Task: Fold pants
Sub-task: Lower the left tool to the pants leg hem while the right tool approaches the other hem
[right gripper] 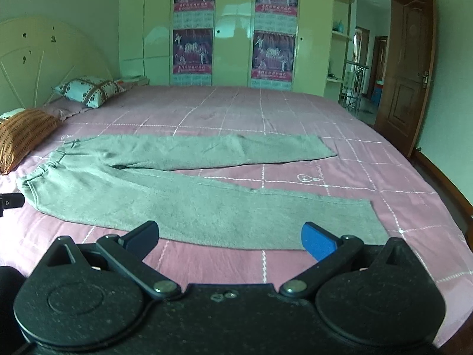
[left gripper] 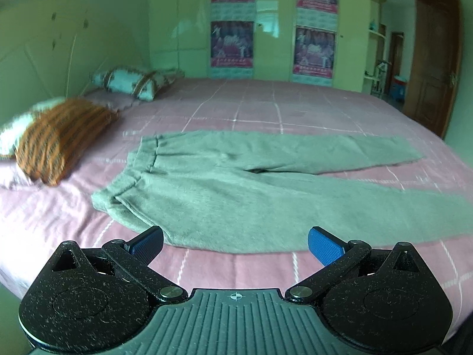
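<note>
1. The grey pants (left gripper: 236, 189) lie flat and unfolded on the bed (left gripper: 266, 109), which has a pink checked cover. The waistband points toward 9 o'clock and the two legs run toward 3 o'clock, spread apart in a narrow V.
2. The left hand-held gripper (left gripper: 235, 244) hovers at the near edge of the pants close to the waistband. Its jaws are spread wide and hold nothing, and its blue pads (left gripper: 325, 247) are clear of the cloth.
3. The right hand-held gripper (right gripper: 230, 236) sits over the near leg (right gripper: 236, 216) toward the cuff end. It is also wide open and empty.
4. An orange striped pillow (left gripper: 59, 145) lies at 9 o'clock of the waistband, apart from it, with a patterned pillow (left gripper: 133, 84) beyond at 11 o'clock.
5. A wardrobe with posters (right gripper: 192, 50) stands at 12 o'clock, and a wooden door (right gripper: 408, 68) at 2 o'clock.
</note>
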The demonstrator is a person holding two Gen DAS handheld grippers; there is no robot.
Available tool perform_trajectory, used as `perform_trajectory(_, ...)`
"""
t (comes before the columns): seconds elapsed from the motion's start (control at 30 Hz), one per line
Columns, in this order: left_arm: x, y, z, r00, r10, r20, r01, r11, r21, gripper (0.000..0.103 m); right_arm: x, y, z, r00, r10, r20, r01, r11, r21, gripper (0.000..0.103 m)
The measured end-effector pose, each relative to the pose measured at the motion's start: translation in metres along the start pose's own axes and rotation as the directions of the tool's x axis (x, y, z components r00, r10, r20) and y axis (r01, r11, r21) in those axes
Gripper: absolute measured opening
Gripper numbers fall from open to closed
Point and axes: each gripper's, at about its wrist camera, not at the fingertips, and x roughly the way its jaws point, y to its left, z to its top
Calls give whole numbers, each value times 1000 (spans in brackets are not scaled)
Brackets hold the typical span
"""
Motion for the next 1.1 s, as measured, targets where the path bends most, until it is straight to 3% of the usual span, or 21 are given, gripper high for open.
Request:
perform_trajectory(0.33,94,51,54,999,3,-39,-6,998,-70,103,83,20,50,997,69,-44,-71,997,-40,97)
perform_trajectory(0.47,140,65,74,997,58,-58,-59,998,-22,103,133,33,81,985,161,-67,-163,986,-31,86)
perform_trajectory(0.63,208,103,106,995,46,-90,-50,998,-50,103,196,58,125,972,225,-66,-231,969,-93,73)
perform_trajectory(0.67,225,113,114,995,53,-90,-58,997,-50,100,211,62,134,971,230,-58,-235,965,-114,72)
perform_trajectory(0.73,258,129,128,992,72,-103,-77,996,-48,67,246,68,152,972,230,-50,-235,962,-142,68)
perform_trajectory(0.77,279,139,136,990,58,-127,-65,996,-54,64,264,69,159,970,236,-57,-242,959,-146,64)
perform_trajectory(0.87,330,165,151,984,66,-163,-81,993,-89,64,324,68,177,959,266,-98,-278,951,-135,49)
perform_trajectory(1.03,399,199,163,974,69,-214,-102,984,-149,64,399,79,182,946,285,-156,-314,927,-208,46)
perform_trajectory(1.1,420,201,164,968,83,-238,-113,987,-116,64,423,82,183,946,273,-177,-309,923,-230,44)
